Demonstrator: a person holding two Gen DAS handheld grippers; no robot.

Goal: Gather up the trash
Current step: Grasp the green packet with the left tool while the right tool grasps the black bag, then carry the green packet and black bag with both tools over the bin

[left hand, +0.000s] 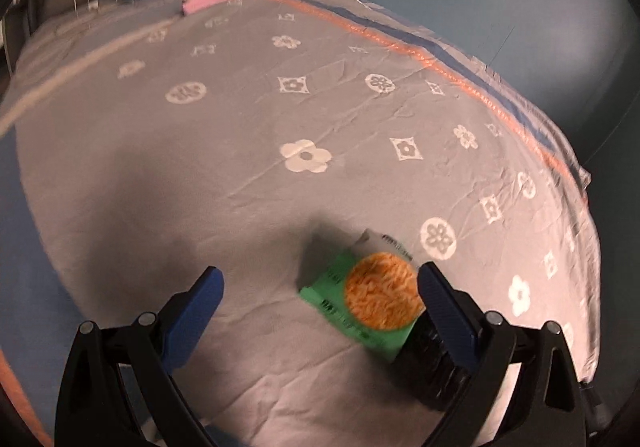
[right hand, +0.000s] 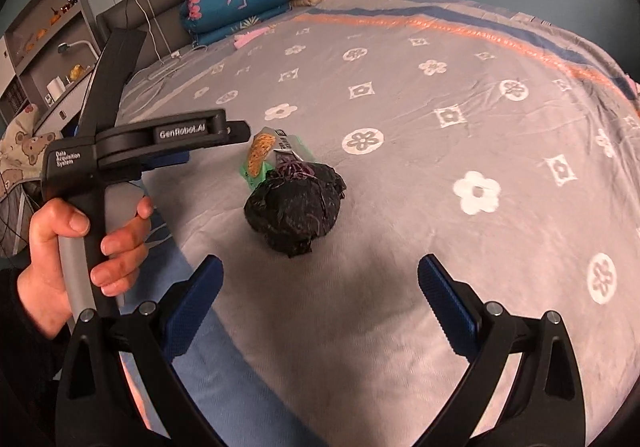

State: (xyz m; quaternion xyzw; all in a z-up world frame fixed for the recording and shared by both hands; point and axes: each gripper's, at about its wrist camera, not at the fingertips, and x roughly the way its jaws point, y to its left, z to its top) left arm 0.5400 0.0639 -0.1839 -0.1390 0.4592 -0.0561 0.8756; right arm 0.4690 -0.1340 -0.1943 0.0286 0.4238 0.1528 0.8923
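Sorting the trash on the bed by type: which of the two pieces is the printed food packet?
The flat green packet with the orange noodle picture; it lies just behind the crumpled black plastic bag, which is plain and bunched into a lump.

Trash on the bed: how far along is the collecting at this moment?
Nothing looks collected yet. The green noodle packet and the black crumpled bag both lie on the grey bedspread, side by side. In hand: nothing; the left gripper hovers open by the packet, and the right gripper is open short of the bag. Both pickups remain; no bin is visible.
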